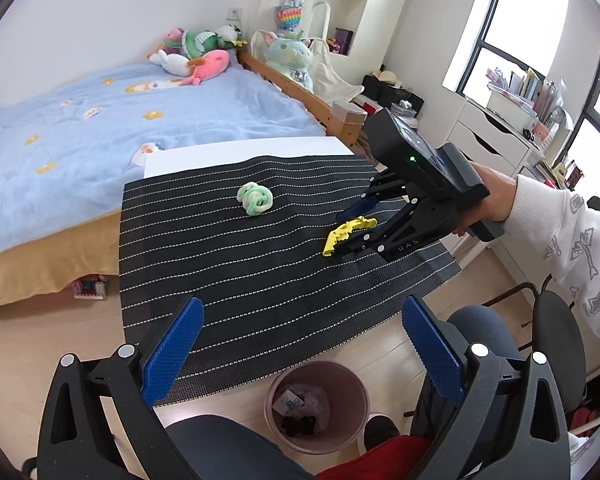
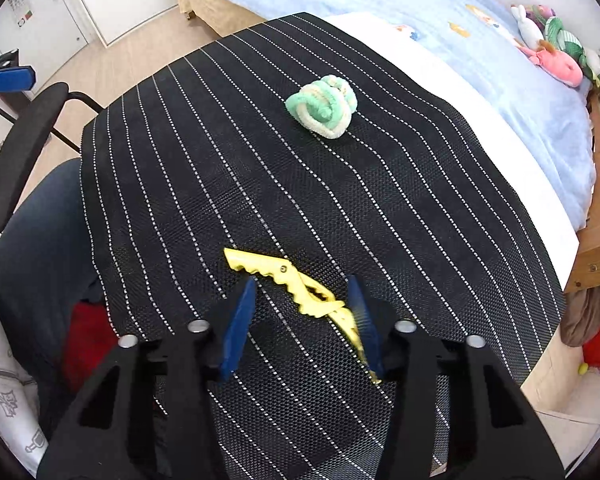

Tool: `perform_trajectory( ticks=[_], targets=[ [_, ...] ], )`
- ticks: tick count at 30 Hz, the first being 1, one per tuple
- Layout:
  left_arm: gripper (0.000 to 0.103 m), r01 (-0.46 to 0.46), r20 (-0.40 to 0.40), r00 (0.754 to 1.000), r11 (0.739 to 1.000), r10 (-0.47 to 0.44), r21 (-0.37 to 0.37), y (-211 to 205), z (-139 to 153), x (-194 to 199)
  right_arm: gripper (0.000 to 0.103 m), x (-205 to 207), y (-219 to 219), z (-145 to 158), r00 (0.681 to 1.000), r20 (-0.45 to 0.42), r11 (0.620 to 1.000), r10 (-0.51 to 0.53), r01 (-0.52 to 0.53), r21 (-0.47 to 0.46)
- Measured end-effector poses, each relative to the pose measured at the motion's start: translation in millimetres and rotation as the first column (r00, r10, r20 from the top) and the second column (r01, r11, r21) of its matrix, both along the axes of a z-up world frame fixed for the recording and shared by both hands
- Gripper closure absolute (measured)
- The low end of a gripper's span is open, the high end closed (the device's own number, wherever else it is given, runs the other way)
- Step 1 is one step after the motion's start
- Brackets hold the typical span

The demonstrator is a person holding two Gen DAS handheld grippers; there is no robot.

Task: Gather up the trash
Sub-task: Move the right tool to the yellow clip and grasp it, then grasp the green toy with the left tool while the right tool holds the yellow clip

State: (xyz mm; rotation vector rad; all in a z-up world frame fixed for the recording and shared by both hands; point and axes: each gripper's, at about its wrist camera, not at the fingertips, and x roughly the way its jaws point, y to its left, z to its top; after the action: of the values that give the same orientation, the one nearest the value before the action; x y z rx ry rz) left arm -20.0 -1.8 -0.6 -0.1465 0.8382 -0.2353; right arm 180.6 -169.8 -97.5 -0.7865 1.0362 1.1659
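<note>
A yellow toothed hair clip point(image 2: 300, 288) lies on the black striped mat point(image 2: 220, 160); it also shows in the left wrist view point(image 1: 346, 234). My right gripper point(image 2: 302, 300) is open with its blue fingers either side of the clip; its right finger point(image 2: 364, 312) touches the clip's rear end. A green and white knotted fuzzy ball point(image 2: 324, 106) lies farther out on the mat, also seen in the left wrist view point(image 1: 254, 198). My left gripper point(image 1: 300, 344) is open and empty above the mat's near edge. A pink trash bin point(image 1: 316, 404) stands on the floor below it.
A bed with a blue blanket point(image 1: 100, 140) and plush toys point(image 1: 196, 60) lies beyond the table. A black office chair point(image 2: 20, 148) and the person's knees point(image 1: 228, 448) are at the near side. White drawers point(image 1: 496, 140) stand by the window.
</note>
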Motion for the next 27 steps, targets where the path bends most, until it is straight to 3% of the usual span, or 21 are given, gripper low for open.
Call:
perform_trajectory(
  ticks=[5,14,17,27],
  targets=[
    [0.008,0.0,0.001,1.0,1.0,0.0,-0.002,0.3,-0.1,0.4,0.08,-1.5,-5.0,1.7,1.0,0.017,1.0,-0.006,0.006,-0.013],
    [0.008,0.015,0.008,1.0,1.0,-0.015,0.0,-5.3,2.0,6.8,0.085,-6.2,-11.8,9.8,0.996,0.042,0.996,-0.08,0.079,0.027],
    [0.008,0.016,0.016,1.0,1.0,-0.016,0.006,-6.9,4.6,12.3,0.09,-2.6,-16.0,15.5,0.992,0.026,0.991,-0.122,0.121,0.053],
    [0.008,0.025,0.021,0.999,0.999,-0.026,0.033,-9.0,9.4,42.1,0.09,-0.1,-27.9,29.9,0.976,-0.028,0.969,-0.216,0.218,0.114]
  ],
)
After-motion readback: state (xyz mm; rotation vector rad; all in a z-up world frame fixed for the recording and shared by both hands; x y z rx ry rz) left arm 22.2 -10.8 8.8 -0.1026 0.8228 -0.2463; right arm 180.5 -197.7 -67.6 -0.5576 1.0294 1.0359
